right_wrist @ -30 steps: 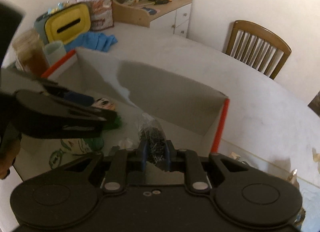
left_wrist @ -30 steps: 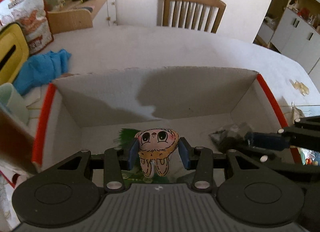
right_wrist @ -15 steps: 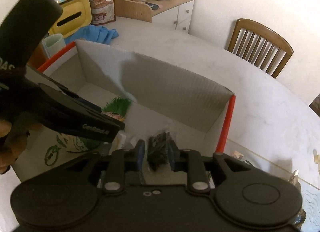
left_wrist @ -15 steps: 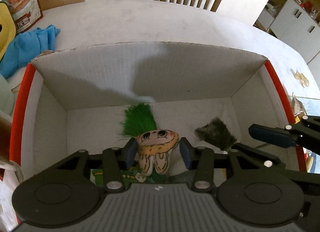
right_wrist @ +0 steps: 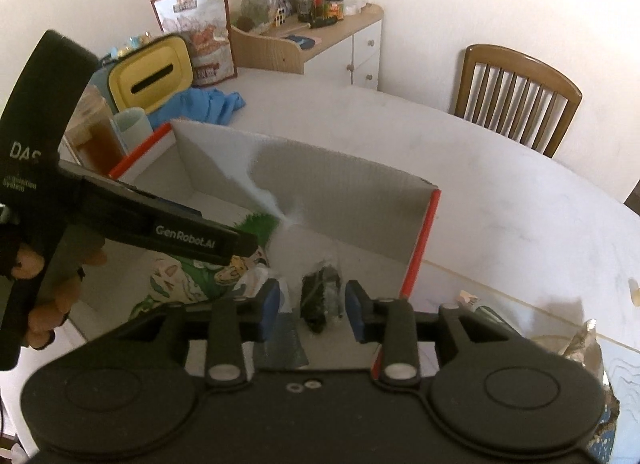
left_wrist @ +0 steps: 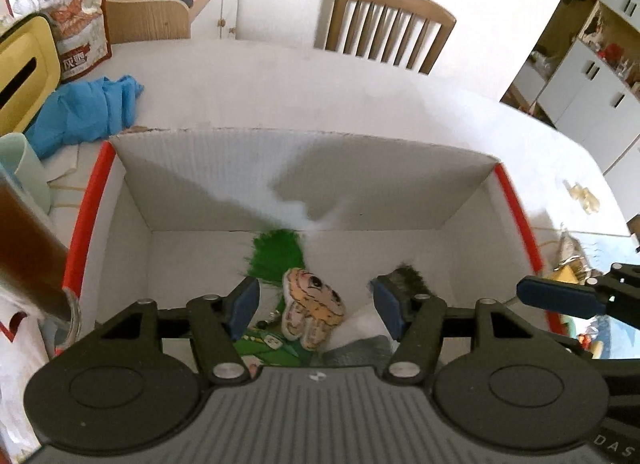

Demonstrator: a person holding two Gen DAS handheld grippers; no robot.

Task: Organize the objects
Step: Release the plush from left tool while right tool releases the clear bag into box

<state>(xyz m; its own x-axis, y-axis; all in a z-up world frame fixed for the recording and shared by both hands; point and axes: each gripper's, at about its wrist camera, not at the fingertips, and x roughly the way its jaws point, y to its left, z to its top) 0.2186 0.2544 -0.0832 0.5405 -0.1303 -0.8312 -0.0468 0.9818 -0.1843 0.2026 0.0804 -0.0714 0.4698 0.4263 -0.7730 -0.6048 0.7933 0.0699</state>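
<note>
"GenRobot.AI" and, seemingly, "DAS" on the left hand-held gripper [right_wrist: 244,242].

White box [left_wrist: 208,168], red edges; green-haired toy [left_wrist: 312,304]; blue cloth [left_wrist: 84,112].

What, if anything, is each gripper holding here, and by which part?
Nothing. The left gripper has just been opening; the green-haired doll lies loose between its pads. The right gripper, likewise opening, stands clear of the dark packet.

Left claw's body [right_wrist: 132,224] is hiding much of the green-haired doll [right_wrist: 236,264]; brown jar [left_wrist: 28,256] is running off-frame.
</note>
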